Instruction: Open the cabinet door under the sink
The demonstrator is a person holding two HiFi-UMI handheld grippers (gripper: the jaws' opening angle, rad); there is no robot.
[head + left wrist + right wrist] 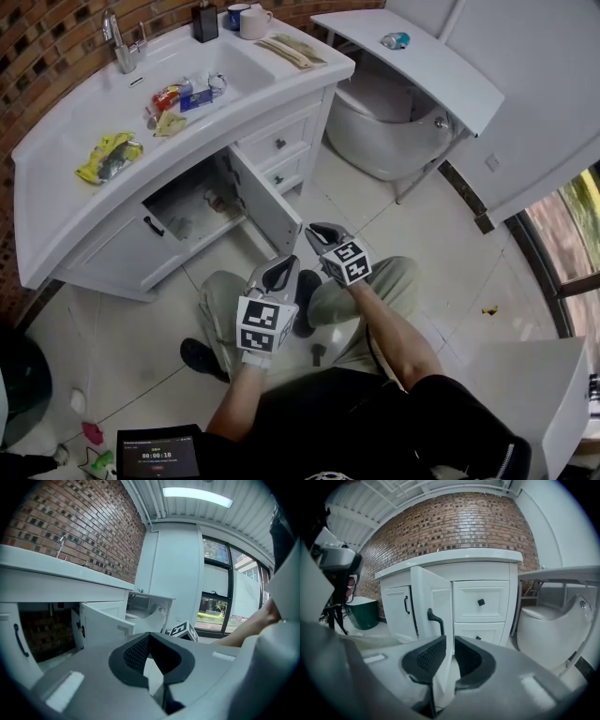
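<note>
Cabinet door (269,202) under the sink (239,67): swung well out from the white vanity, hinged on the side of the drawer stack (278,145), free edge toward the person. Black handle (436,619) on the face seen in the right gripper view. Dark cupboard opening (192,202) exposed behind it, with small items inside too small to identify.

Second door (117,253), on the other side of the opening: shut, flush with the vanity front.

Right gripper (317,231): held low over the floor tiles, just beside the free edge of the cabinet door. Jaws apart by a narrow gap. In its own view, door edge lined up with that gap; pads not seen pressing on it. Nothing held.

Left gripper (289,262): just beside the right one and nearer the person, above the knees. Jaws closed, tips together, nothing between them. Open cabinet door visible ahead and to the left in its own view.

Bench (47,187) above the cabinet: yellow packet (108,157) lying beside the sink, tap (120,42) at the back, two cups (248,19) at the far corner.
</note>
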